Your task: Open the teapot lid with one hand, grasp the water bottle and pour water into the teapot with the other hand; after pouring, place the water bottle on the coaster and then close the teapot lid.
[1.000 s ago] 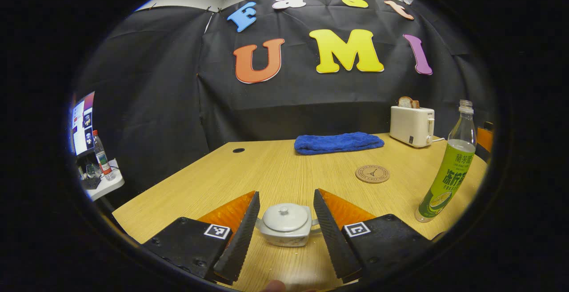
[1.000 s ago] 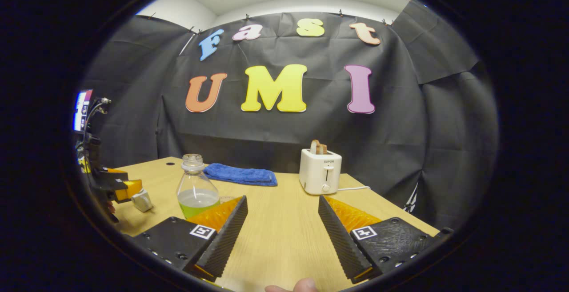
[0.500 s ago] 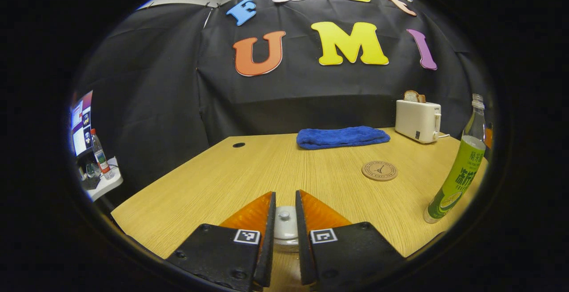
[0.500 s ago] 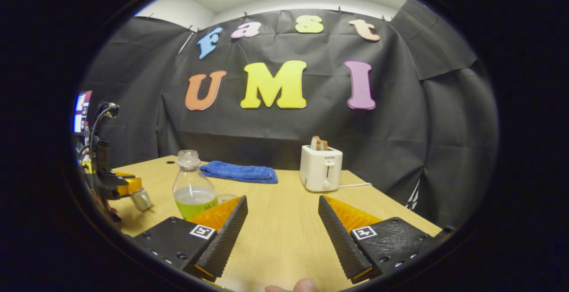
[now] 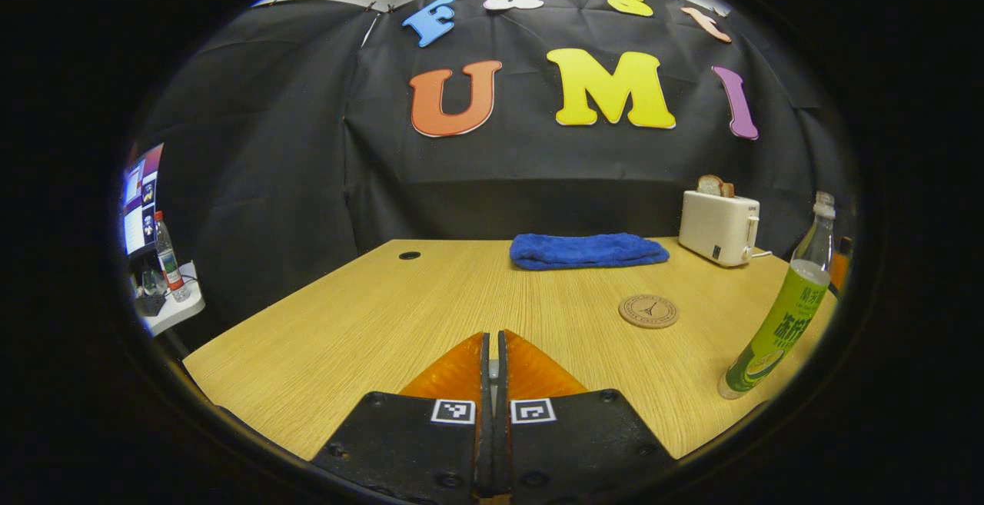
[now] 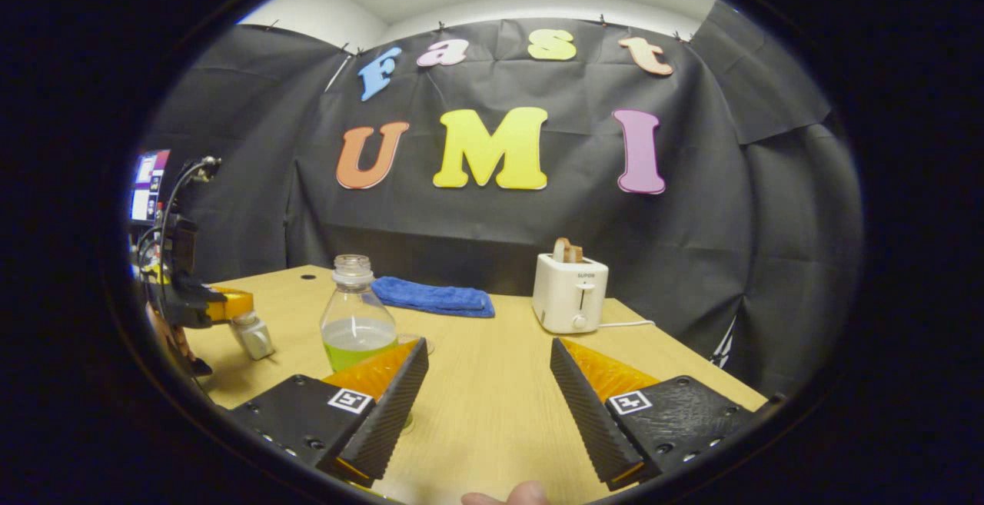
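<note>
left gripper [image 5: 493, 359] fingers nearly together, a pale sliver of the teapot lid [image 5: 493, 369] pinched between them. teapot [image 6: 254, 334] at the table's [image 6: 492, 405] left edge. right gripper [image 6: 487, 382] wide, empty, beside the water bottle [image 6: 356, 314]. coaster [image 5: 649, 310] bare.

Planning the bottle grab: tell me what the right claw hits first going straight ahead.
Probably nothing near: bare table lies ahead of the right claw, and the bottle stands left of that line.
</note>
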The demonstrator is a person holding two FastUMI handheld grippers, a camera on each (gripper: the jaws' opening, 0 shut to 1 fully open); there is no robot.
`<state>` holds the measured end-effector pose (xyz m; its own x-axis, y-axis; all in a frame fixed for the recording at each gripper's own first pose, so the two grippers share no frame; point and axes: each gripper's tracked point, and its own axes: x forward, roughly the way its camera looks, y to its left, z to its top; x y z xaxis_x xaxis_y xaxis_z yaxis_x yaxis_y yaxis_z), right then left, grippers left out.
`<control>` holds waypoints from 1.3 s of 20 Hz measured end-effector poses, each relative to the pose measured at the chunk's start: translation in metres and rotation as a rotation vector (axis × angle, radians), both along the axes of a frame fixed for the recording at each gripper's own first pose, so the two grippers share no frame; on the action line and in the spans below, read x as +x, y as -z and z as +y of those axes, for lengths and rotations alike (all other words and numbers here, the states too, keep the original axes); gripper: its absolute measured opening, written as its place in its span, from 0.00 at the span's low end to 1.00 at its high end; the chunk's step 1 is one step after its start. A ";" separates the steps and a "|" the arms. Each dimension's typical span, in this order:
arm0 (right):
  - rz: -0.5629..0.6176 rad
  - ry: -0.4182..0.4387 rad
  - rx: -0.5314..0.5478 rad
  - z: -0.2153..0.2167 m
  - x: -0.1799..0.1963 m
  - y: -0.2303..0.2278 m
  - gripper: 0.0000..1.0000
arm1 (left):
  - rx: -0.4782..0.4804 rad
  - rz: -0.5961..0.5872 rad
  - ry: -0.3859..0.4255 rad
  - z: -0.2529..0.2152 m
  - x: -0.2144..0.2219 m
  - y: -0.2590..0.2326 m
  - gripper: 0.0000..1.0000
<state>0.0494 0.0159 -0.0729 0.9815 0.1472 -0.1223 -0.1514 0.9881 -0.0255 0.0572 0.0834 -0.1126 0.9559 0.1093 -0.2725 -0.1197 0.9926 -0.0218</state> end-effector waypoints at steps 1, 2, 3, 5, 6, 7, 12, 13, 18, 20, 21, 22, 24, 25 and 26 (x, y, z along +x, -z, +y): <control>0.001 -0.019 0.010 0.005 -0.003 0.000 0.98 | -0.009 -0.013 0.005 -0.001 -0.001 -0.007 0.03; 0.003 -0.044 0.019 0.010 -0.006 0.000 0.95 | -0.013 -0.025 0.011 -0.001 -0.002 -0.014 0.03; 0.008 -0.077 0.021 0.018 -0.010 0.003 0.95 | -0.012 -0.035 0.016 -0.002 -0.004 -0.021 0.03; 0.024 -0.122 0.016 0.028 -0.019 0.009 0.98 | -0.011 -0.053 0.028 -0.003 -0.011 -0.033 0.03; 0.035 -0.141 0.017 0.034 -0.023 0.013 0.95 | -0.014 -0.061 0.035 -0.005 -0.014 -0.038 0.03; 0.051 -0.159 0.023 0.042 -0.027 0.019 0.95 | -0.015 -0.068 0.040 -0.006 -0.017 -0.041 0.03; 0.104 -0.194 0.026 0.071 -0.029 0.036 0.96 | 0.008 -0.074 0.056 -0.013 -0.033 -0.044 0.03; 0.101 -0.182 0.024 0.073 -0.025 0.036 0.95 | 0.009 -0.070 0.053 -0.012 -0.037 -0.044 0.03; 0.125 -0.165 0.045 0.093 0.000 0.045 0.96 | 0.024 -0.080 0.055 -0.012 -0.045 -0.048 0.03; 0.146 -0.157 0.072 0.098 0.005 0.049 0.96 | 0.022 -0.083 0.057 -0.010 -0.047 -0.048 0.03; 0.150 -0.150 0.080 0.100 0.007 0.050 0.95 | 0.016 -0.090 0.053 -0.009 -0.047 -0.051 0.03; 0.152 -0.148 0.091 0.102 0.006 0.049 0.98 | 0.010 -0.095 0.048 -0.007 -0.047 -0.051 0.03; 0.146 -0.140 0.094 0.103 0.008 0.046 0.92 | -0.003 -0.099 0.040 -0.002 -0.046 -0.049 0.03; 0.132 -0.129 0.088 0.103 0.008 0.042 0.82 | -0.009 -0.101 0.039 -0.001 -0.046 -0.049 0.03; 0.123 -0.128 0.074 0.101 0.007 0.036 0.77 | -0.013 -0.105 0.038 0.001 -0.046 -0.049 0.03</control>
